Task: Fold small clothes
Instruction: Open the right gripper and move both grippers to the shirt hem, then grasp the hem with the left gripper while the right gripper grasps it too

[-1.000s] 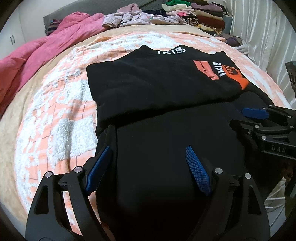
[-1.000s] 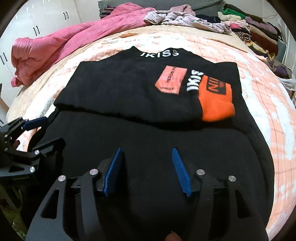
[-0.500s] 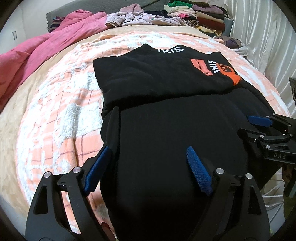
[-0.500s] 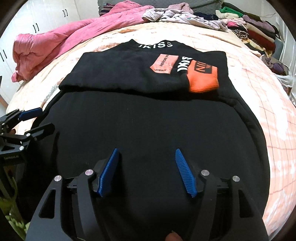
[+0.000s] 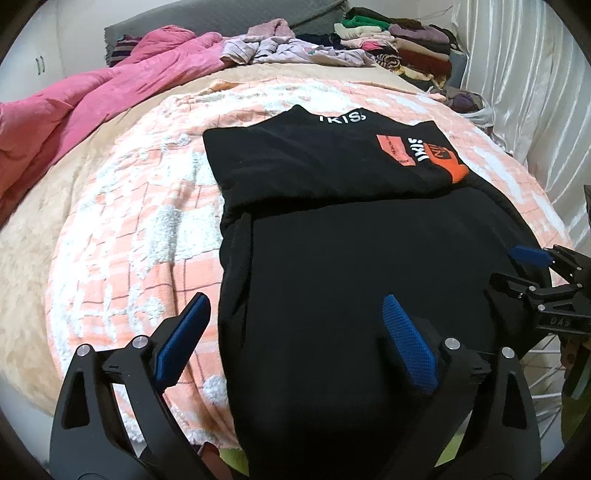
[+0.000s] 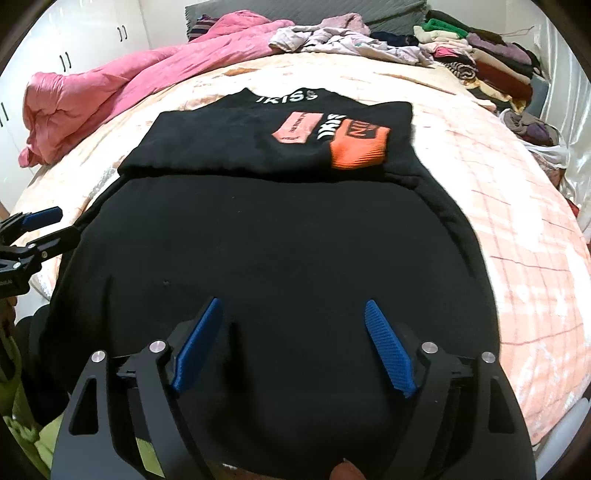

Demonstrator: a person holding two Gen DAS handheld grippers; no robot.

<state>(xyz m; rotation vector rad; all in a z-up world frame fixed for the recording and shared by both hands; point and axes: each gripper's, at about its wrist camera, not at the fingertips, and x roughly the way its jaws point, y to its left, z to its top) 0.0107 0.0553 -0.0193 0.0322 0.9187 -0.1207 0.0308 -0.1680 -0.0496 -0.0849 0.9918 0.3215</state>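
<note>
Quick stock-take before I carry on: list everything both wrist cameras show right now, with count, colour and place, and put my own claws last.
black sweatshirt: one, black with white lettering and an orange cuff, spread on the bed, sleeves folded across the top half
blanket: one, peach and white check, covering the bed under the sweatshirt
pink quilt: one, pink, bunched along the far left side of the bed
loose clothes: a heap, pale lilac and white, far end of the bed
folded clothes stack: one pile, mixed colours, far right corner
curtain: white, along the right side
wardrobe doors: white, far left
left claw: black with blue pads, opening, over the sweatshirt's left hem edge
right claw: black with blue pads, opening, nothing gripped
</note>
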